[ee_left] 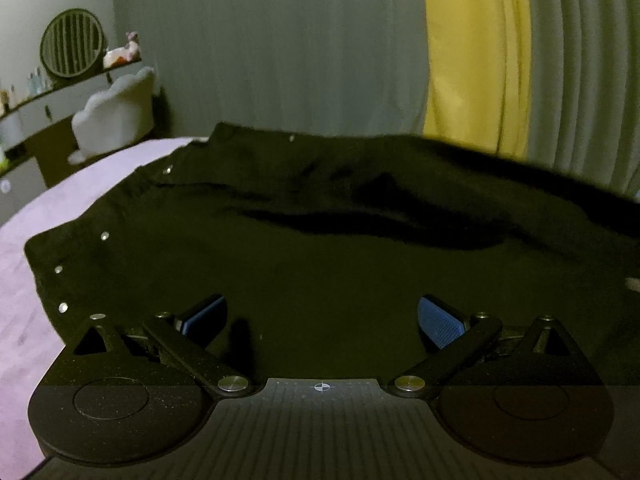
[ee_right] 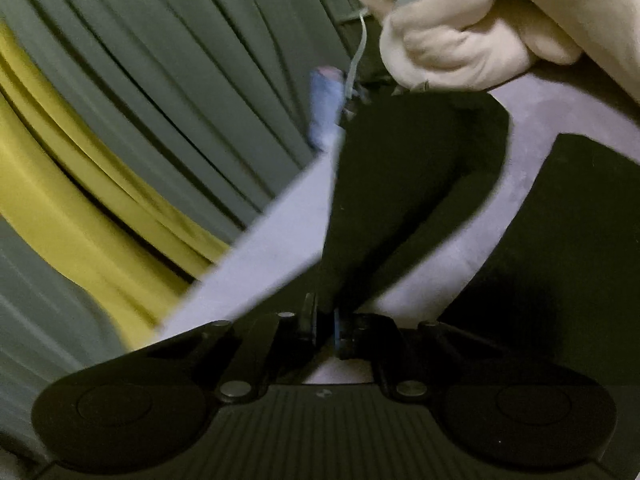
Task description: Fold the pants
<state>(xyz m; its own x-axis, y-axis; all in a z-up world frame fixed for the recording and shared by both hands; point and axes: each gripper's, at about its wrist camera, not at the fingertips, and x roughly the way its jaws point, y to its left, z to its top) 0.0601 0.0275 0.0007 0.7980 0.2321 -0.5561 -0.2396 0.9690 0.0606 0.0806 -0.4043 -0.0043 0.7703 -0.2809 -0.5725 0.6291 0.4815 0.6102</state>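
My right gripper (ee_right: 325,330) has its jaws pinched on a pants (ee_left: 320,220) leg running toward frame top, while my left gripper (ee_left: 322,320), jaws wide, hovers over the cloth spread centre-frame on the bed (ee_left: 28,216).

- I am working in a bedroom at home: a lilac bed (ee_left: 48,208) is lying under me.
- Grey and yellow curtains (ee_left: 476,60) are hanging behind.
- A vanity shelf with a round mirror (ee_left: 73,48), bottles and a fluffy white chair (ee_left: 116,116) is standing alongside.
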